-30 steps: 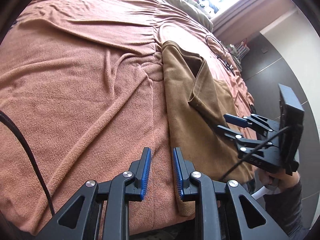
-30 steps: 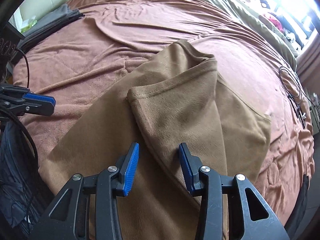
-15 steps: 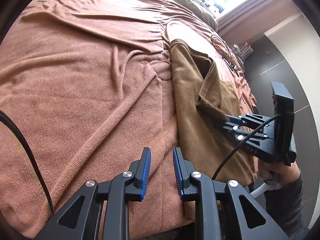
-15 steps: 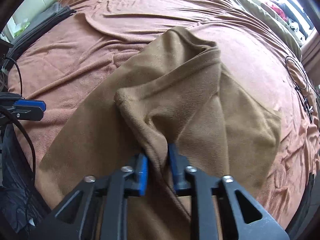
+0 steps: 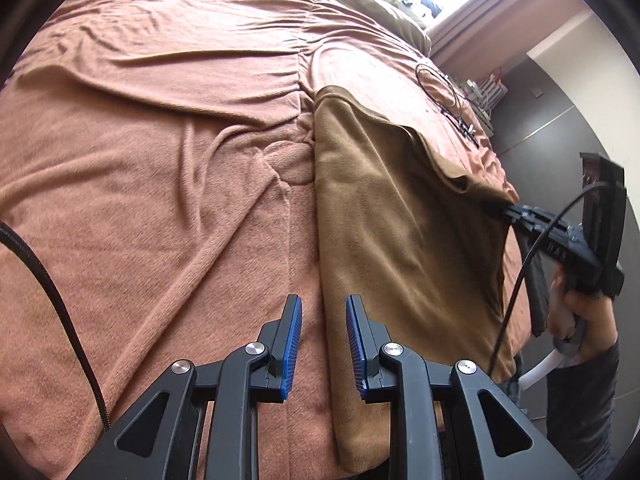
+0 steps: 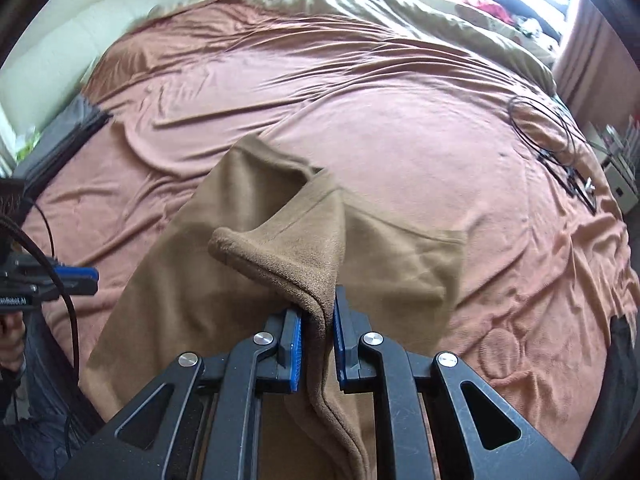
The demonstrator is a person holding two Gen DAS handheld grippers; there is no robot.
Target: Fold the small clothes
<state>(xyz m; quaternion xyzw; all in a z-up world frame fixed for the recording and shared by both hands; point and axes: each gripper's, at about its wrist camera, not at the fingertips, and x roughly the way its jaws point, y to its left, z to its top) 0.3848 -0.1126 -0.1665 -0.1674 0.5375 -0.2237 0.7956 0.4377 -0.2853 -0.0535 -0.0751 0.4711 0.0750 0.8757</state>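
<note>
- While only partly folded, brown garment (image 6: 248,304) lying on bed (image 6: 360,120), near its front edge, one side already turned in along a straight lengthwise crease
- Pinched between right tongs (image 6: 318,344): a thick doubled hem of that garment, raised off the bed so the cloth hangs in a slack tent beneath; seen also from the left view as a dark fold running to the right tongs (image 5: 516,214)
- Left tongs (image 5: 323,344) narrowly parted, nothing between the pads, hovering over the bedspread just beside the garment's near long edge
- Judged early to middle of the fold: one lengthwise turn in place, second one in hand, cross fold and final smoothing not yet done
- Sleeve or side panel (image 6: 420,256) spread flat to the right, not yet tucked in
- Likely left to do: carry the lifted hem across, lay it flat, then fold end to end
- Around: coiled black cable (image 6: 552,148) on the far right of the bed, well apart from the garment
- Grey folded pile (image 6: 68,136) at the far left edge, also well apart
- Olive quilt (image 6: 400,12) and bright clutter at the head of the bed, far off
- In the way: bedspread rucked into ridges just beside the garment, apt to leave the fold uneven
- Own black lead (image 5: 48,288) trailing across the left of the bed, clear of the cloth
- Otherwise open bed on the side toward which the hem might be carried
</note>
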